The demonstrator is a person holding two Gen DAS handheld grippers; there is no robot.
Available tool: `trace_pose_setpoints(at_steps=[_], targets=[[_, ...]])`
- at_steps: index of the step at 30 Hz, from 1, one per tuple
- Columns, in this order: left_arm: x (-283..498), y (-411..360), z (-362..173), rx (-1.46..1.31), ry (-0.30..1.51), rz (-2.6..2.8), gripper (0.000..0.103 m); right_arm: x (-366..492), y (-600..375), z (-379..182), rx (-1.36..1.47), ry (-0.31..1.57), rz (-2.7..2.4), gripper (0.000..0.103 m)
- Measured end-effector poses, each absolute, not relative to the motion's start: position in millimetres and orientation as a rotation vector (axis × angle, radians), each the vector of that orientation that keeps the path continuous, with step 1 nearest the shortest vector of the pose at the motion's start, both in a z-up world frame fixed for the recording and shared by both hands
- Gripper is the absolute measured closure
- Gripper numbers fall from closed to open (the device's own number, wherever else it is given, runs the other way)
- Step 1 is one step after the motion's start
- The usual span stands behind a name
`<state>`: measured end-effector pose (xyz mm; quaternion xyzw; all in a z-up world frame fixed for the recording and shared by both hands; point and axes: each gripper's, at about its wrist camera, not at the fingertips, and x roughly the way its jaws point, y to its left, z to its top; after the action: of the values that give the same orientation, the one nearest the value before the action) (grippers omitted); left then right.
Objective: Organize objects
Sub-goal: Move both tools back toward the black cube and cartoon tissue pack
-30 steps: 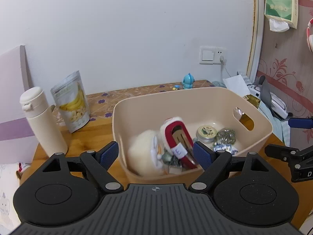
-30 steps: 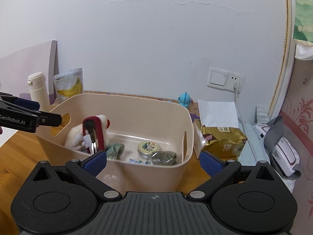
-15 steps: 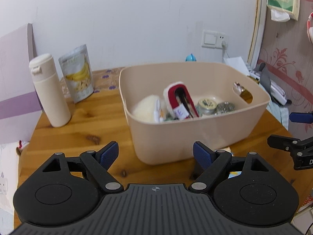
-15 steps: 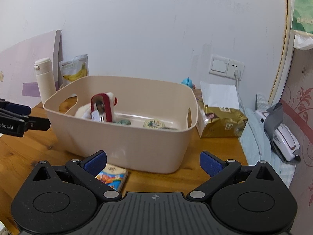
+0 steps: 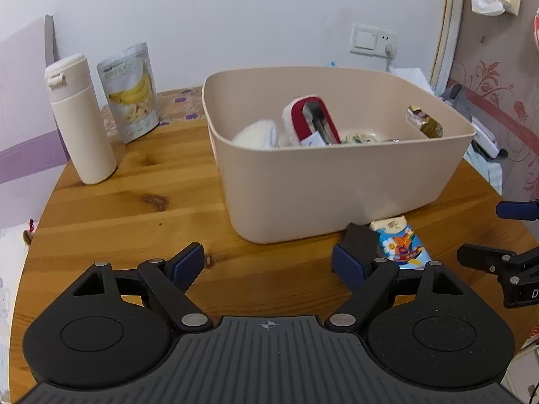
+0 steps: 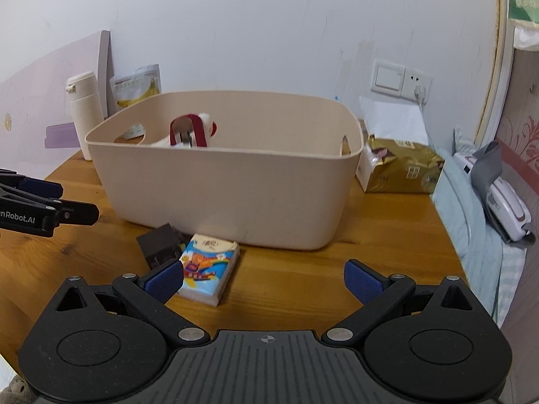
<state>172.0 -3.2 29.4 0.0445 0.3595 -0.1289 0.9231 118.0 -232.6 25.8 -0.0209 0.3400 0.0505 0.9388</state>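
Observation:
A beige plastic bin stands on the round wooden table; it also shows in the right wrist view. Inside lie a red and white item, a white fluffy thing and a small jar. In front of the bin lie a colourful tissue pack and a small black box; both also show in the left wrist view, the pack and the box. My left gripper is open and empty in front of the bin. My right gripper is open and empty, its left finger beside the tissue pack.
A cream bottle and a banana chip pouch stand at the table's back left. A gold packet lies right of the bin. A white device rests on blue cloth past the table's right edge.
Both grippers have pulled back and lowered from over the bin to in front of it. The tissue pack and black box have come into view. Both stay open.

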Motion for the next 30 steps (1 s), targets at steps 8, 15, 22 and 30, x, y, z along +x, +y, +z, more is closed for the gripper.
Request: trace_pose_setpoints(at_steps=[8, 15, 22, 30], targets=[[175.3, -3.4, 10.1, 0.098, 0.787, -0.249, 0.018, 121.4, -222.4, 7.2, -0.051, 0.747, 0.132, 0.000], [178.5, -4.8, 0.3, 0.107, 0.814, -0.250, 0.018, 129.2, -212.1, -5.9, -0.048, 0.787, 0.174, 0.000], [185.5, -6.0, -6.2, 0.101, 0.833, -0.238, 0.018, 142.4, -197.2, -17.0, -0.057, 0.820, 0.201, 0.000], [192.0, -8.7, -11.6, 0.094, 0.847, -0.241, 0.018, 152.1, -193.9, -21.7, -0.007, 0.804, 0.163, 0.003]])
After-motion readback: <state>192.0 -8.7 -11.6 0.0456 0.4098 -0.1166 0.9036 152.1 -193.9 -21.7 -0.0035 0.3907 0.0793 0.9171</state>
